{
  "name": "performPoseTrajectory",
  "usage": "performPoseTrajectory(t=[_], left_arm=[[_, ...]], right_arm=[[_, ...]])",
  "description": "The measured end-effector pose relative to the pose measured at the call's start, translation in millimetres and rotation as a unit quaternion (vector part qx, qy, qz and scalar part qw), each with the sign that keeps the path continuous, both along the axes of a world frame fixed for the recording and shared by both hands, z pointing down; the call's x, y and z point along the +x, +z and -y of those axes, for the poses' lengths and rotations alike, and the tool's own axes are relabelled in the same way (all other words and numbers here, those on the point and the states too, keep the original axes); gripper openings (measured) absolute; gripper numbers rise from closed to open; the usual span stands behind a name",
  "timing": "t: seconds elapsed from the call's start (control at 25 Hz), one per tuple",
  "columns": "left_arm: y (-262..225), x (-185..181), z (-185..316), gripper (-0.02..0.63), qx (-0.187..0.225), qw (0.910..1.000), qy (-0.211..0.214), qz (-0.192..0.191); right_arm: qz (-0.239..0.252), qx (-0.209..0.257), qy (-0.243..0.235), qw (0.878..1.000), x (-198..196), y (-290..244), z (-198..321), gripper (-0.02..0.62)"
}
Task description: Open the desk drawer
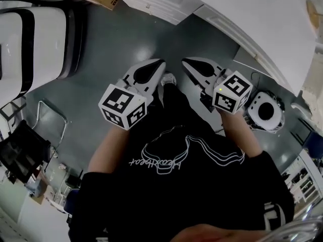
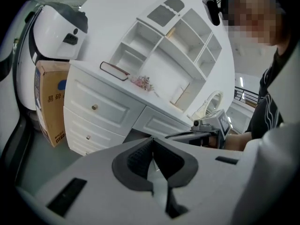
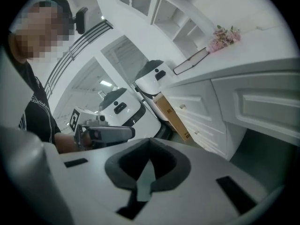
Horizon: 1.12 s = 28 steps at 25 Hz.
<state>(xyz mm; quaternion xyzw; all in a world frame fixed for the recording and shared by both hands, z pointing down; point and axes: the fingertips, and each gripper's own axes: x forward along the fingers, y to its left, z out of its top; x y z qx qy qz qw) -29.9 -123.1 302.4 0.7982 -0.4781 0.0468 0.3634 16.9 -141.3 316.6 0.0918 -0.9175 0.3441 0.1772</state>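
The white desk (image 2: 108, 86) stands ahead with a stack of knobbed drawers (image 2: 96, 108) on its left side and a shallow middle drawer (image 2: 159, 124); all look closed. In the right gripper view the same stack (image 3: 190, 108) and middle drawer (image 3: 267, 102) show. From the head view the desk's drawers (image 1: 151, 0) lie at the top. My left gripper (image 2: 152, 139) (image 1: 160, 63) is shut with nothing in it, well short of the desk. Beside it my right gripper (image 3: 150, 139) (image 1: 185, 62) is shut too, also with nothing in it.
A hutch of shelves (image 2: 180, 41), a book (image 2: 115, 71) and pink flowers (image 2: 142, 82) sit on the desk. A cardboard box (image 2: 49, 102) and a white machine (image 2: 56, 29) stand left of it. A round white device (image 1: 265, 112) lies on the grey floor at right.
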Motion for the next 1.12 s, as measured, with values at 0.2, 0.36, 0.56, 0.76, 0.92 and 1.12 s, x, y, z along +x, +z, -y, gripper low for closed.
performPoseTrajectory(t=[0.2, 0.36, 0.56, 0.76, 0.92, 1.12], left_arm=[[67.9, -27.1, 12.7, 0.005, -0.023, 0.9996, -0.001, -0.015], [112.4, -45.6, 31.2, 0.005, -0.017, 0.9995, -0.002, -0.025], [155.2, -66.1, 53.3, 0.005, -0.014, 0.9995, 0.001, -0.028], [189.5, -93.9, 79.6, 0.006, -0.005, 0.9994, -0.032, -0.015], [210.6, -99.3, 96.2, 0.006, 0.003, 0.9998, -0.019, 0.009], [234.4, -110.0, 108.6, 0.008, 0.017, 0.9988, -0.016, 0.043]], right_arm=[[-0.040, -0.014, 0.016, 0.999, -10.4, 62.7, 14.1, 0.006], [-0.031, -0.024, 0.030, 0.999, -36.9, 98.2, 34.1, 0.006], [-0.011, -0.039, 0.077, 0.996, -63.4, 136.9, 52.6, 0.005], [-0.013, -0.033, 0.092, 0.995, -78.1, 168.8, 62.9, 0.005], [-0.007, -0.027, 0.114, 0.993, -83.1, 183.4, 74.6, 0.006], [-0.010, -0.021, 0.120, 0.993, -90.1, 201.0, 75.5, 0.005]])
